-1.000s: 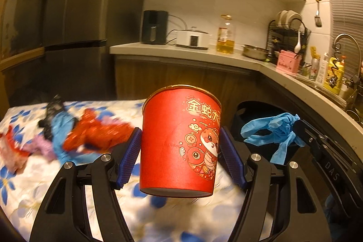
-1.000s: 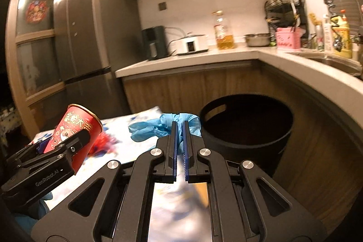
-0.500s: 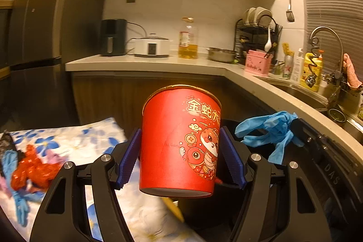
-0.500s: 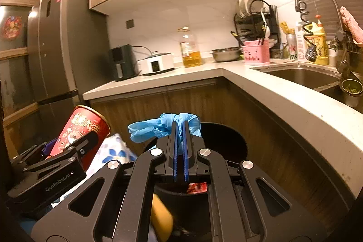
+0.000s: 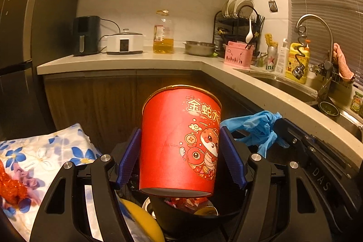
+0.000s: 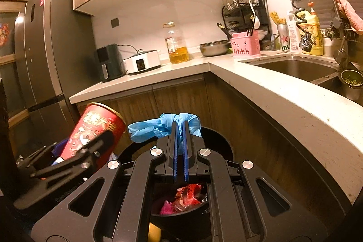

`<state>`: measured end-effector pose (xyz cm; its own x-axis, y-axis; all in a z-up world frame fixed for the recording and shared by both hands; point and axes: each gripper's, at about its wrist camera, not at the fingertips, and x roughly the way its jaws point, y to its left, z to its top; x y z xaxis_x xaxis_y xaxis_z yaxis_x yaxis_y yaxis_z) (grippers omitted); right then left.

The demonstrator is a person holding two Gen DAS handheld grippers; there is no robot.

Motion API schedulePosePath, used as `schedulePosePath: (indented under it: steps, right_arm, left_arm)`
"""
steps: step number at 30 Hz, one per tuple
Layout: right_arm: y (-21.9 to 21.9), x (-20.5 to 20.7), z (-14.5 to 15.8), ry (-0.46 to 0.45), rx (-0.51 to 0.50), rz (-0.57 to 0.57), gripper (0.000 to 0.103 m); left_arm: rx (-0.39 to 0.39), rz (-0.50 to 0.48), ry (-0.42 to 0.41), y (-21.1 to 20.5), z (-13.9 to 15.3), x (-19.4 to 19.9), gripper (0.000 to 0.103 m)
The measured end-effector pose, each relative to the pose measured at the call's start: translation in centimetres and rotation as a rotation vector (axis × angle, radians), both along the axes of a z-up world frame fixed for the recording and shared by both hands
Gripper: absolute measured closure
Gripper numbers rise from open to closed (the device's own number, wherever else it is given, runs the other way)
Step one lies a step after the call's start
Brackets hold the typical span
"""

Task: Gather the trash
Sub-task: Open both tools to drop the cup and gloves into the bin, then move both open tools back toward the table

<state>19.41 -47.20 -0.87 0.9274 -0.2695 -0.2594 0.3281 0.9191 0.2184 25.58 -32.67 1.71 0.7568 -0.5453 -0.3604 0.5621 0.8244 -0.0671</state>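
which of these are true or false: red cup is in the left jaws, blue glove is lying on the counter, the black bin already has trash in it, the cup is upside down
1. The red cup is held in the left gripper: true.
2. The blue glove lies on the counter: false, the right gripper pinches it above the black bin.
3. The bin already holds trash: true, red wrappers show inside.
4. The cup is upside down: false, its rim faces up.

L gripper [image 5: 180, 152] jaws clamp red cup [image 5: 179, 140] over black bin [image 5: 181, 219].
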Motion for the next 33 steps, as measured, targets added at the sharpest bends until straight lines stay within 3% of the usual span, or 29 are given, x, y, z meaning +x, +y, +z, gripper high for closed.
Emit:
schedulePosePath:
  steps: [16, 24, 33]
  right_arm:
    - [-1.3, 2.2, -1.1, 0.031, 0.014, 0.013, 0.095]
    - [-2.1, 2.0, -1.4, 0.04, 0.03, -0.031, 0.066]
    - [-2.3, 1.5, -1.5, 0.043, 0.028, -0.042, 0.059]
  left_arm:
    - [0.014, -0.01, 0.017, -1.5, -1.4, 1.9, 0.03]
    - [0.008, -0.001, 0.042, -1.5, -1.9, 2.6, 0.024]
    - [-0.008, 0.006, 0.074, -1.1, -2.2, 2.9, 0.017]
